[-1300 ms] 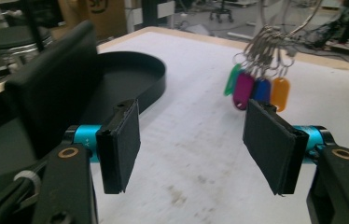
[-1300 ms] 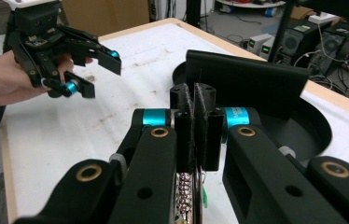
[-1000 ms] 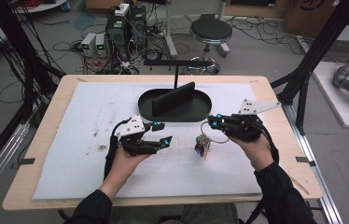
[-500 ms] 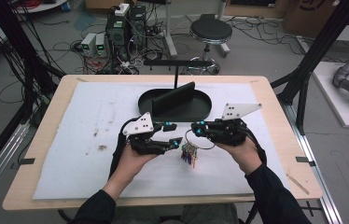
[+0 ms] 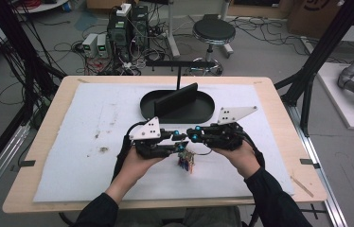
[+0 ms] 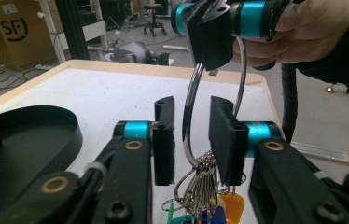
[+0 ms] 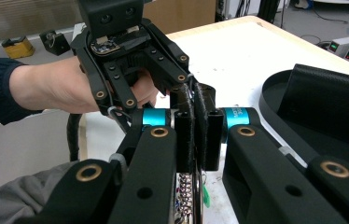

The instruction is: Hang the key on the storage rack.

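Observation:
A large metal ring (image 6: 186, 126) carries a bunch of small hooks and coloured tags (image 5: 186, 161) that hangs just above the white mat. My right gripper (image 5: 191, 135) is shut on the top of the ring (image 7: 194, 140) and shows from the front in the left gripper view (image 6: 207, 28). My left gripper (image 5: 181, 142) faces it tip to tip. Its jaws (image 6: 192, 116) have just been closing and stand either side of the ring wire, with a small gap at each pad. The tags (image 6: 200, 186) dangle below those jaws.
A black oval tray (image 5: 177, 106) with an upright black block stands just behind the grippers on the white mat (image 5: 94, 123). A black T-shaped stand rises at the table's far edge. The tray's rim (image 7: 322, 107) lies close on the right of the right gripper view.
Both hands have come together at the middle of the mat, the right one bringing the hanging bunch leftward. The left jaws have narrowed around the ring.

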Demonstrator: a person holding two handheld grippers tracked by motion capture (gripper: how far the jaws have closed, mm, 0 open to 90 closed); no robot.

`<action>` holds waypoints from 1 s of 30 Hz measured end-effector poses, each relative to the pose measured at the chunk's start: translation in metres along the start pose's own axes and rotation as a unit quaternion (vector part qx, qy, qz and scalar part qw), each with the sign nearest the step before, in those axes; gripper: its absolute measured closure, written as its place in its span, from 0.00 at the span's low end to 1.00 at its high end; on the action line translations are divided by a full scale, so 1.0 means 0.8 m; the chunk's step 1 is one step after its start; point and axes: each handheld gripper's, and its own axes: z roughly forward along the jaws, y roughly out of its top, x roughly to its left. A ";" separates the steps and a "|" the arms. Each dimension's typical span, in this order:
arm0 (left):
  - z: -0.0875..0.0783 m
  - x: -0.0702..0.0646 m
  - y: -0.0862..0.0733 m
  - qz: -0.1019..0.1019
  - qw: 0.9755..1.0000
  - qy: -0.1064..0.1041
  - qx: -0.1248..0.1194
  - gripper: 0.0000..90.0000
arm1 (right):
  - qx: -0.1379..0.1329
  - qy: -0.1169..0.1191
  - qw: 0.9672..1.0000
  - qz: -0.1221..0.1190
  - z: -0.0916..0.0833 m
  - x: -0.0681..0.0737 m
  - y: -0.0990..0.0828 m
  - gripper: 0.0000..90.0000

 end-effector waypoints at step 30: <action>-0.032 0.007 0.012 0.014 0.999 0.046 -0.025 0.96 | -0.066 -0.118 0.989 0.052 -0.055 -0.031 -0.023 0.50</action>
